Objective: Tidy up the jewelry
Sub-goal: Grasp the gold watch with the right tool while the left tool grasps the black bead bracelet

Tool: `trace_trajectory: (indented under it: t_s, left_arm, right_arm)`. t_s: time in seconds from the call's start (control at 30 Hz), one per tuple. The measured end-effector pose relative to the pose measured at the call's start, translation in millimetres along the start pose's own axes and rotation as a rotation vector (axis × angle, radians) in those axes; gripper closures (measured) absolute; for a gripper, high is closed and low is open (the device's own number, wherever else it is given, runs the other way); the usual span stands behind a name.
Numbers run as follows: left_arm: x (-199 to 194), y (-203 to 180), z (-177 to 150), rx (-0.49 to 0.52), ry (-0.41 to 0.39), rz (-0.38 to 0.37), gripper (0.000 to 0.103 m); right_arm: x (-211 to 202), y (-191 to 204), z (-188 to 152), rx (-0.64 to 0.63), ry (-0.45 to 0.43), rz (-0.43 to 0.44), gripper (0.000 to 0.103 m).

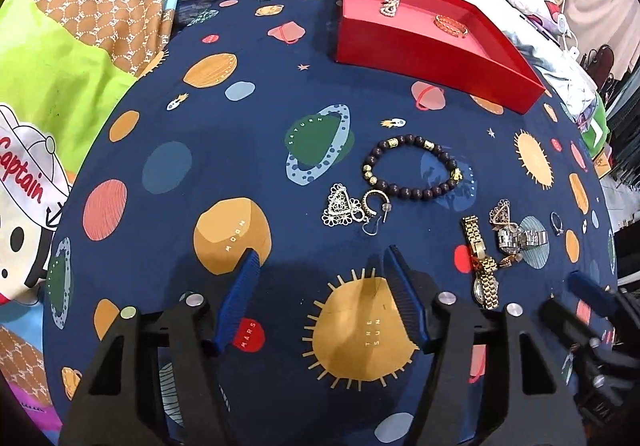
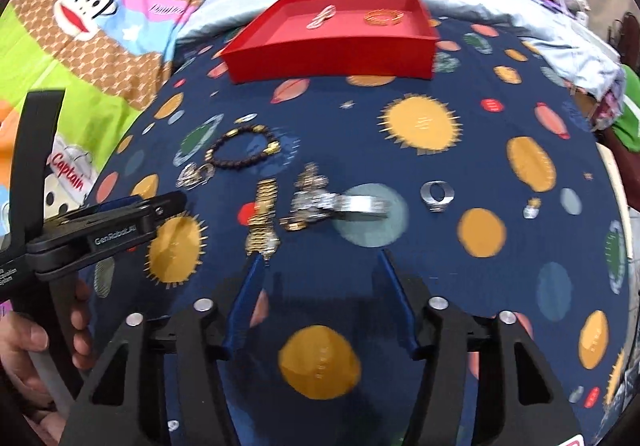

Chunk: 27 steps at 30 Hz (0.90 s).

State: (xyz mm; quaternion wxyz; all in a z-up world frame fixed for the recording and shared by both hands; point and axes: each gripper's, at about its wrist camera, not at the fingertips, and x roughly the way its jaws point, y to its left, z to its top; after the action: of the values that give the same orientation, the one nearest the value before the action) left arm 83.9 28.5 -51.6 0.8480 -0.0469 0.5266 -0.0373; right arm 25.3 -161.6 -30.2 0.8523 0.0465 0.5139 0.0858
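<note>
Navy cloth printed with planets (image 1: pixel 248 149) covers the surface, with cartoon bedding (image 1: pixel 72 57) beyond it. Left gripper (image 1: pixel 320 258): fingers apart, holding nothing, above the cloth. Ahead of its fingertips lie a filigree earring (image 1: pixel 340 205) touching a hoop earring (image 1: pixel 376 205); just beyond these, a dark bead bracelet (image 1: pixel 412 169). To the right of the right finger lies a gold watch (image 1: pixel 482 262), beside a silver watch (image 1: pixel 520 238) and a small ring (image 1: pixel 557 224). Farthest ahead stands a red tray (image 1: pixel 432 57) holding a pearl piece (image 1: pixel 391 5) and a gold bangle (image 1: pixel 451 25). Right gripper (image 2: pixel 320 256): fingers apart, empty; the gold watch (image 2: pixel 262 221) lies just ahead of its left fingertip, the silver watch (image 2: pixel 344 203) ahead between the fingers, a silver ring (image 2: pixel 437 195) ahead to the right. This view is motion-blurred.
</note>
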Motion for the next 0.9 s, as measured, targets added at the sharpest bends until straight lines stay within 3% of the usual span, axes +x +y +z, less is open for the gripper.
trace_trajectory:
  t_s: [0.1,0.57,0.7,0.9]
  left_arm:
    - [-1.1,2.7,0.0,-0.005,0.0,-0.001,0.041]
    - [-0.8,14.7,-2.6,-0.031,0.012,-0.014,0.041]
    - [-1.1,14.9,-2.3,-0.031,0.009,-0.013,0.041]
    - [-0.8,13.1,-2.4,-0.029,0.013,-0.021,0.041]
  right_arm:
    - [9.1,9.8,1.5,-0.012,0.022,0.035,0.058]
    - [33.4,34.8,5.1,-0.084,0.04,0.026,0.067]
    - [35.6,39.4,6.0,-0.118,0.028,-0.008,0.08]
    - [33.7,35.2,6.0,-0.11,0.03,0.004,0.081]
